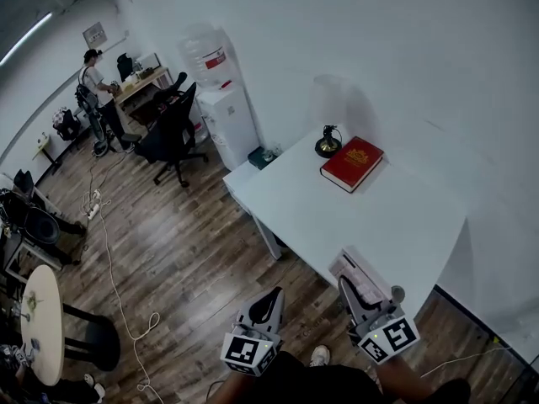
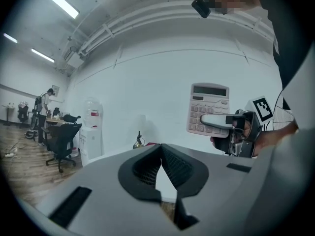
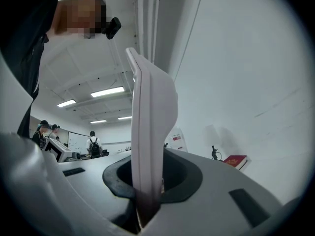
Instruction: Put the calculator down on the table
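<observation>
The right hand-held gripper (image 1: 354, 286), about level at the worktop's (image 1: 337, 217) edge, squeezes the calculator (image 1: 355, 269) upright. The left hand-held gripper (image 1: 274, 297) is pinched closed and empty. The red book's (image 1: 351, 164) gold print is too small to read.

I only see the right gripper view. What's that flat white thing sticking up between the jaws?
Observer: A calculator; the left gripper view shows its keys and screen.
Operator: Is the other gripper holding something too?
Observer: No. The left gripper is shut, with nothing in it.
Operator: Is the table underneath yet?
Observer: Head view shows the calculator over the near edge of the white table, held upright.
</observation>
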### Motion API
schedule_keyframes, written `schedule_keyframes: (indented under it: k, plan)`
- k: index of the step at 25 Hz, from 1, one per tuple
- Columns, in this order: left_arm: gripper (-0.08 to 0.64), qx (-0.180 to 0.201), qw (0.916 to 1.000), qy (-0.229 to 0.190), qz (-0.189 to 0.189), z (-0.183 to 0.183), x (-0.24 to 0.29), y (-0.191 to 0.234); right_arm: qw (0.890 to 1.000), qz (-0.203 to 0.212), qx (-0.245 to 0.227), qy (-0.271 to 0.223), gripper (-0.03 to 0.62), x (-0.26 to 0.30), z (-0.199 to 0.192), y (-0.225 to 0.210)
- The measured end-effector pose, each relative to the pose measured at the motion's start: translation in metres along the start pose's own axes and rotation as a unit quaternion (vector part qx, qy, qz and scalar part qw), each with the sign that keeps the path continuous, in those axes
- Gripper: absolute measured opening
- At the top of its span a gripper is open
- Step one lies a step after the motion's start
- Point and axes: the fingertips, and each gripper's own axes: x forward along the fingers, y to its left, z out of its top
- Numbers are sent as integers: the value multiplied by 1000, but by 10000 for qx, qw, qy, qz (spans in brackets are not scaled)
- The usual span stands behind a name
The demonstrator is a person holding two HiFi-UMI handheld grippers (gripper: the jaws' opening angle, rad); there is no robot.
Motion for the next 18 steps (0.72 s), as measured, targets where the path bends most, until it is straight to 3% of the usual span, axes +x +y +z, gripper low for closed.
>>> schedule_keyframes:
  k: [6,11,18]
  plan:
    - [20,84,9999,54,-118,2,44,13,9999,-45,11,-120,86,32,5,-32]
    - [20,37,9988,-77,-491,4,97,23,9997,-54,-240,27,87,69,5,-60]
    - [20,92,9953,-14,-965,12,173,62,9987,-455,-187,114,87,124,1,-102]
